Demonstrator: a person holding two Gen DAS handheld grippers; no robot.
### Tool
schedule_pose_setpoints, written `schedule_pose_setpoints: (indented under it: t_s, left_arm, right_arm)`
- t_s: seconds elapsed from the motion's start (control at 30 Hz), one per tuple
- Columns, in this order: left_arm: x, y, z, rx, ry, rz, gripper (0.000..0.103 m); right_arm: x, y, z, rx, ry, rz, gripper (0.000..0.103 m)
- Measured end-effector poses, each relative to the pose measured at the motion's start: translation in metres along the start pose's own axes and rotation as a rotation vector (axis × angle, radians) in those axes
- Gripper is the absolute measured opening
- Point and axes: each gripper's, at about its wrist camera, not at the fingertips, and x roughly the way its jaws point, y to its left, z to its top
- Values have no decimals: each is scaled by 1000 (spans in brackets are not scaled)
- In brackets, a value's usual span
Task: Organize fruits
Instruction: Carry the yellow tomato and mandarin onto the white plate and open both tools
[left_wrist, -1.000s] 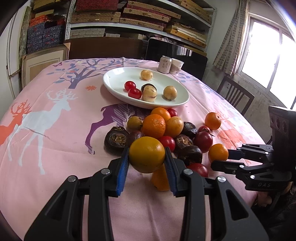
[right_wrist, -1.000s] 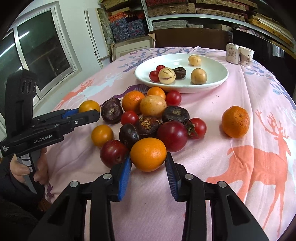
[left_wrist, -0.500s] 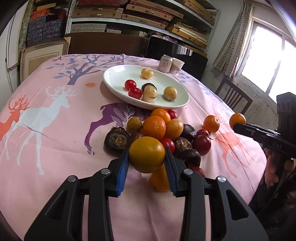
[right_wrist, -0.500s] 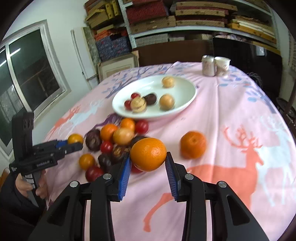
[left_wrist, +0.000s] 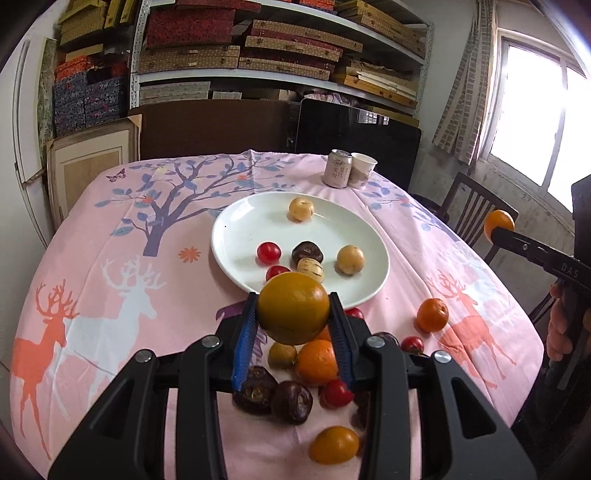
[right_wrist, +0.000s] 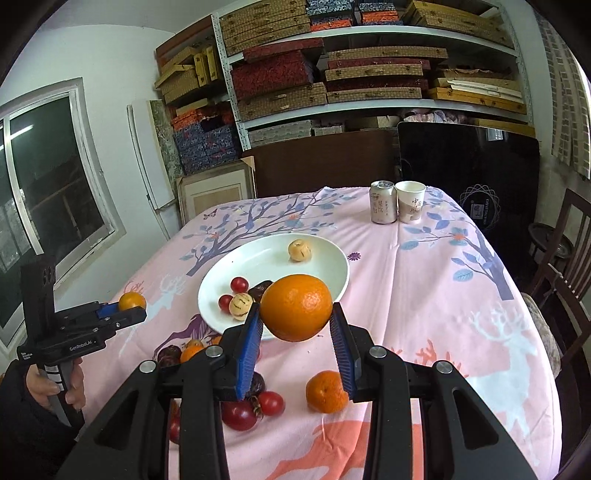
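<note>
My left tongs (left_wrist: 292, 319) pinching a yellow-orange round citrus (left_wrist: 292, 313), right tongs (right_wrist: 297, 332) pinching a bright orange (right_wrist: 296, 307), both above white oval plate (left_wrist: 236, 236).

Both oranges (left_wrist: 293, 313) (right_wrist: 296, 307) have risen toward the plate (left_wrist: 236, 236).

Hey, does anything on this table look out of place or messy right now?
Nothing is spilled or broken. The can and cup stand upright. What stands out is the loose fruit pile on the cloth beside the plate, with one orange lying apart from the pile.
</note>
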Motion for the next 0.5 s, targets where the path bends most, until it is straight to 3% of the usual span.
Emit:
schedule_pose_setpoints:
  t_s: [0.33, 0.5]
  left_arm:
    - [96, 32, 53, -88, 121, 15, 36]
    - [154, 41, 65, -100, 205, 29, 36]
  right_arm:
    - [102, -3, 27, 1, 133, -45, 37]
    - [159, 10, 31, -70, 198, -58, 37]
